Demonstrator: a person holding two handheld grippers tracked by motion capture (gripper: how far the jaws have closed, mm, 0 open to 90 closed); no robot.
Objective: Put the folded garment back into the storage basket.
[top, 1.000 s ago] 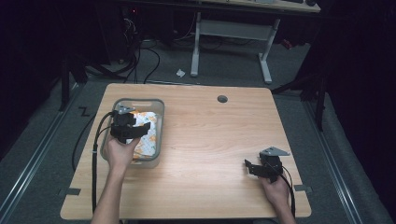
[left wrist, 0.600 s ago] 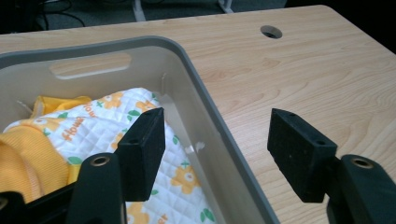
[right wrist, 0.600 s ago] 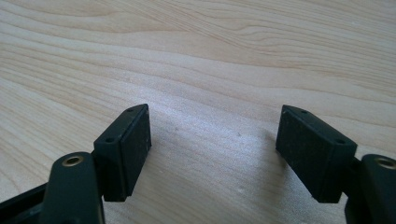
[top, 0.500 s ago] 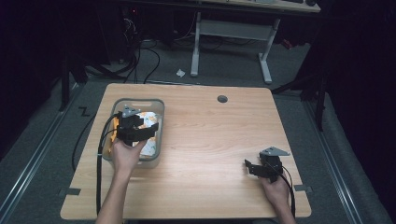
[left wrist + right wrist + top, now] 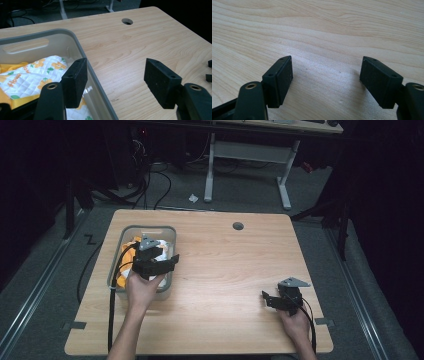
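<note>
We are seeing the floral quilted cloth point(image 5: 32, 75) lying inside the grey bin point(image 5: 167, 236), at about nine o'clock on the wooden table point(image 5: 235, 270). Our left gripper point(image 5: 115, 80) is hanging over the bin's right rim, its jaws spread wide after just opening, pinching nothing, with the rim passing between them. At four o'clock, well apart, our right gripper point(image 5: 325, 80) is resting low over bare wood, jaws spread and empty.
</note>
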